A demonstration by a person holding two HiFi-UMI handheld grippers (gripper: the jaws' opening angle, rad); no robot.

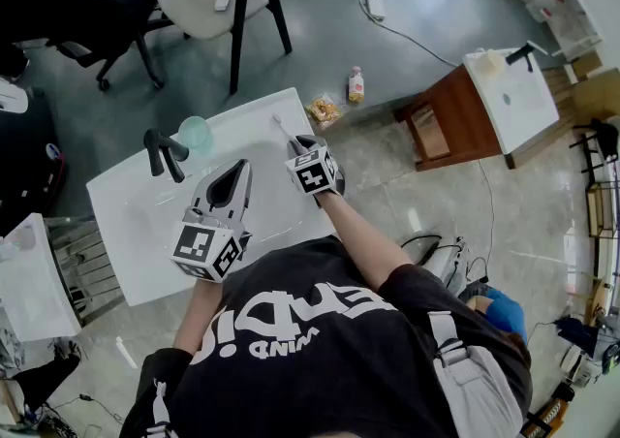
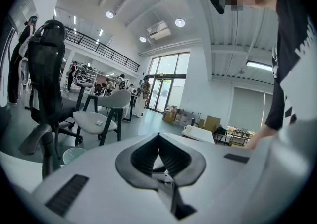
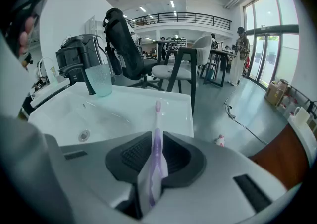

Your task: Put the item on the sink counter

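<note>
White sink counter (image 1: 126,233) has a bare flat rim along its right and far edges, with open grey floor past the far edge. Black faucet (image 1: 163,152) and teal cup (image 1: 196,133) stand far-left, well apart from the right gripper (image 1: 298,143). Its jaws are clamped tight on the purple toothbrush (image 3: 155,158) — bristle end pokes forward over the counter's right part. Left gripper (image 2: 158,141) is over the basin — jaws together, holding nothing.
</note>
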